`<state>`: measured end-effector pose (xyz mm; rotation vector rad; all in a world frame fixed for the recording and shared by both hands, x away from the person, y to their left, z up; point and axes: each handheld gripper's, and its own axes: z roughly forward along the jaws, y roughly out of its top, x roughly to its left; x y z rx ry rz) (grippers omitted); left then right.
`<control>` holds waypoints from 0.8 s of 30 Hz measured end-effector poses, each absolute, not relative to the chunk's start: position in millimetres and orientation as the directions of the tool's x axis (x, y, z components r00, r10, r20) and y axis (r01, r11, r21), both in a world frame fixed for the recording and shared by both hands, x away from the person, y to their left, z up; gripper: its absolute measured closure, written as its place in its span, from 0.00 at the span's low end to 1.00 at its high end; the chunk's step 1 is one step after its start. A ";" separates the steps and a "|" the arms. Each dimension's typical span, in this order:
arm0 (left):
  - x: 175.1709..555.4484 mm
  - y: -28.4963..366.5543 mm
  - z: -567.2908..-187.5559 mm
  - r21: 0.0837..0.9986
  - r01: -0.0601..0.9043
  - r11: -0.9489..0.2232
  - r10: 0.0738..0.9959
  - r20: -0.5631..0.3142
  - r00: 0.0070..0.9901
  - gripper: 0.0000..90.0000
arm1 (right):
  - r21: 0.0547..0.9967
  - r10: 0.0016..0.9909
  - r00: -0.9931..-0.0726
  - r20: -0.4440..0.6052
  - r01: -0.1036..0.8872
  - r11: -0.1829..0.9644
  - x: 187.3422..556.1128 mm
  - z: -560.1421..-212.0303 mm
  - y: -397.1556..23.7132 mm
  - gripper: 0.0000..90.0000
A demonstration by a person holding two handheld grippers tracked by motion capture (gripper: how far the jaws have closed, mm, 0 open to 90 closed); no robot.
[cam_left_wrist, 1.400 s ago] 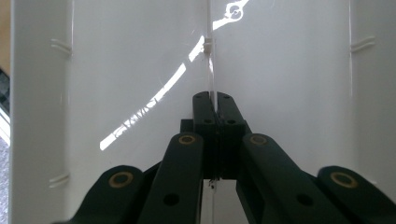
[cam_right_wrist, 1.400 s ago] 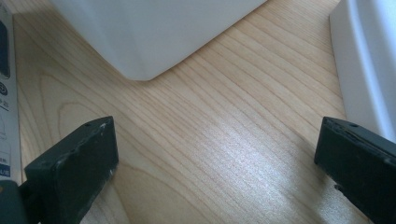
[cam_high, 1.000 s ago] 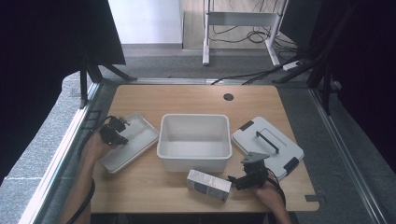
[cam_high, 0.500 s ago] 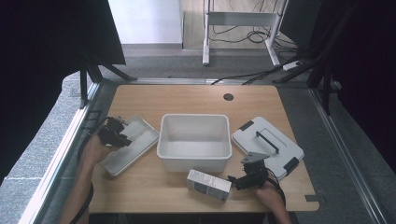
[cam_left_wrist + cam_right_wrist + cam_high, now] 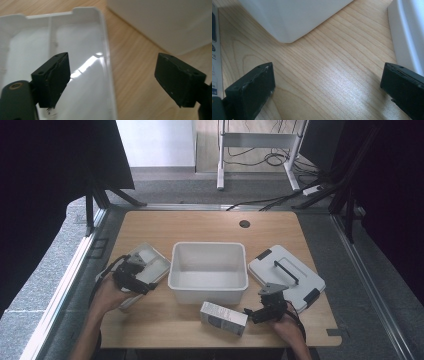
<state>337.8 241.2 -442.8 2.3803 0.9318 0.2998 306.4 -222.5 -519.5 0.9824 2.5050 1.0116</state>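
My left gripper [image 5: 136, 278] hovers over the near end of a white divided tray [image 5: 150, 262] at the table's left. Its jaws have just been opening and stand wide apart. In the left gripper view the left gripper [image 5: 112, 80] straddles the right rim of the tray [image 5: 30, 50], with no pad touching it and nothing held. My right gripper [image 5: 260, 311] rests near the front edge, open and empty. In the right gripper view the right gripper [image 5: 327, 90] frames bare wood. Ahead of it is a corner of the white bin [image 5: 292, 17].
The white bin [image 5: 209, 281] stands mid-table. Its white lid [image 5: 295, 280] with a black handle lies to the right of it. A small printed box [image 5: 223, 317] lies in front of the bin, left of the right gripper. The table's far half is bare wood.
My left hand has moved along the tray toward the near side and slightly right. The right hand, box, bin and lid have stayed put.
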 end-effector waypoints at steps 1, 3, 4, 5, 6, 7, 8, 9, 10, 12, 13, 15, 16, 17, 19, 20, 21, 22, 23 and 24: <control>332.3 237.0 -443.7 0.583 0.545 -0.602 0.673 0.003 0.740 0.08 | 0.692 0.677 -0.736 0.005 0.492 0.528 306.3 -519.5 -222.5 0.00; 321.4 228.9 -446.1 0.602 0.520 -0.606 0.655 0.006 0.756 0.04 | 0.693 0.678 -0.735 0.007 0.492 0.527 306.3 -519.5 -222.5 0.00; 316.1 224.7 -448.0 0.614 0.510 -0.602 0.649 0.005 0.761 0.02 | 0.692 0.678 -0.735 0.006 0.492 0.528 306.3 -519.5 -222.5 0.00; 311.3 221.1 -450.4 0.619 0.500 -0.605 0.636 -0.002 0.772 0.00 | 0.692 0.678 -0.735 0.006 0.492 0.528 306.3 -519.5 -222.5 0.00; 306.7 217.5 -453.2 0.625 0.492 -0.607 0.625 -0.006 0.780 0.00 | 0.693 0.678 -0.735 0.005 0.492 0.528 306.3 -519.5 -222.5 0.00; 302.5 213.9 -456.5 0.629 0.484 -0.609 0.618 -0.007 0.787 0.00 | 0.692 0.678 -0.735 0.006 0.492 0.528 306.3 -519.4 -222.5 0.00; 298.9 210.5 -460.2 0.629 0.481 -0.611 0.612 -0.010 0.791 0.00 | 0.693 0.677 -0.736 0.006 0.492 0.527 306.3 -519.5 -222.5 0.00; 295.8 207.5 -464.5 0.628 0.478 -0.614 0.607 -0.011 0.794 0.00 | 0.693 0.677 -0.736 0.006 0.491 0.527 306.3 -519.5 -222.5 0.00; 293.0 204.8 -469.2 0.628 0.475 -0.617 0.606 -0.006 0.795 0.00 | 0.693 0.676 -0.737 0.007 0.490 0.528 306.3 -519.4 -222.6 0.00; 289.6 200.4 -480.1 0.625 0.472 -0.622 0.599 -0.008 0.801 0.00 | 0.693 0.675 -0.738 0.008 0.491 0.528 305.9 -519.3 -222.6 0.00; 288.6 198.5 -485.7 0.621 0.471 -0.626 0.598 -0.006 0.802 0.00 | 0.693 0.674 -0.738 0.007 0.490 0.529 305.8 -519.2 -222.7 0.00; 288.0 196.1 -496.1 0.614 0.475 -0.631 0.599 -0.004 0.801 0.00 | 0.694 0.674 -0.739 0.007 0.489 0.529 305.8 -519.2 -222.7 0.00; 288.0 195.4 -500.6 0.612 0.478 -0.630 0.600 -0.007 0.800 0.00 | 0.693 0.674 -0.739 0.007 0.489 0.529 305.7 -519.2 -222.8 0.00; 287.9 195.1 -504.6 0.616 0.479 -0.626 0.603 -0.008 0.798 0.00 | 0.693 0.674 -0.739 0.007 0.489 0.529 305.7 -519.2 -222.8 0.00; 288.0 194.5 -511.2 0.617 0.484 -0.621 0.603 -0.018 0.797 0.00 | 0.694 0.674 -0.739 0.006 0.488 0.529 305.6 -519.3 -222.8 0.00; 288.0 193.9 -514.1 0.615 0.484 -0.623 0.603 -0.017 0.798 0.00 | 0.694 0.672 -0.740 0.006 0.487 0.530 305.5 -519.2 -222.9 0.00; 287.9 193.8 -516.6 0.618 0.483 -0.621 0.601 -0.021 0.799 0.00 | 0.694 0.671 -0.741 0.007 0.487 0.531 305.5 -519.2 -223.0 0.00; 287.8 194.2 -518.5 0.632 0.484 -0.605 0.603 -0.033 0.797 0.00 | 0.694 0.669 -0.743 0.006 0.485 0.532 305.4 -519.2 -223.2 0.00; 287.2 194.6 -520.0 0.646 0.478 -0.595 0.606 -0.031 0.795 0.00 | 0.694 0.668 -0.745 0.007 0.484 0.532 305.2 -519.1 -223.5 0.00; 286.4 195.0 -521.6 0.661 0.474 -0.582 0.609 -0.032 0.792 0.00 | 0.698 0.669 -0.743 0.018 0.488 0.524 304.6 -519.0 -224.0 0.01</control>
